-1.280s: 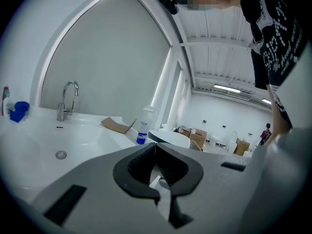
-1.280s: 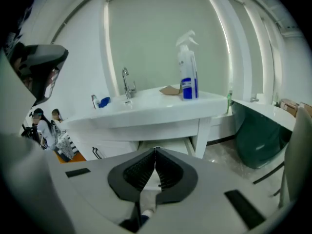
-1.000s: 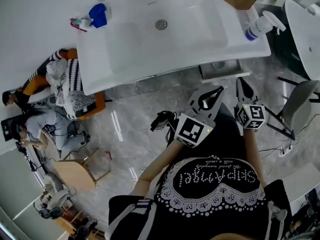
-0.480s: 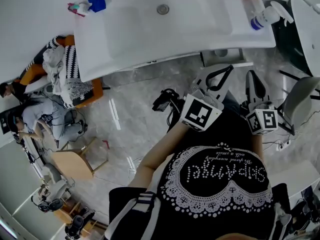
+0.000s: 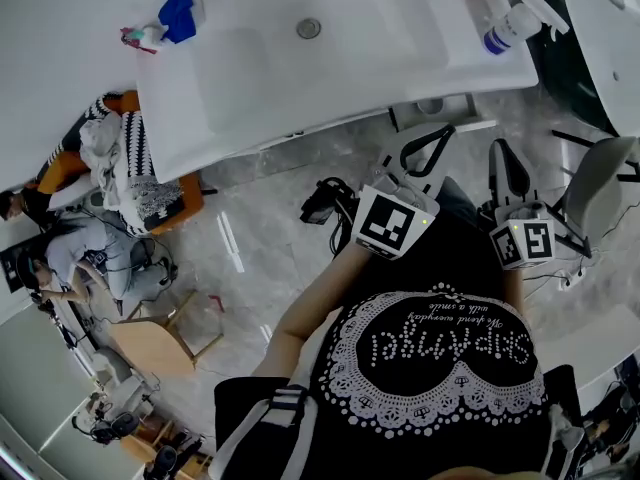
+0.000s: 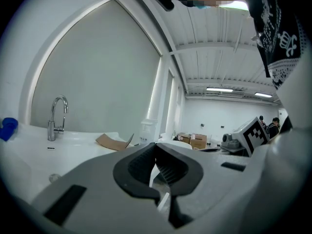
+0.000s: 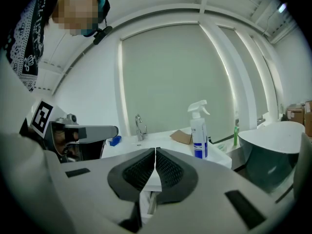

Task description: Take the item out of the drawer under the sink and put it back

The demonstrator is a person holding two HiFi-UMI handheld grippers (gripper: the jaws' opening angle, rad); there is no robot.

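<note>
now we are holding the left gripper point(image 5: 443, 136) and right gripper point(image 5: 497, 153) closed (nothing pinched). we are pointing them toward the drawer point(image 5: 415, 115), likely readying a reach.

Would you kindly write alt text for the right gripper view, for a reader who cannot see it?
The right hand-held gripper, its jaws shut with nothing between them, points toward a white sink counter. On the counter stand a faucet and a spray bottle, with a cardboard scrap lying between them.

Left grey gripper point(image 5: 447, 130): jaws pressed together, nothing between them.
Right grey gripper point(image 5: 497, 148): jaws together, empty, just beside the left.
</note>
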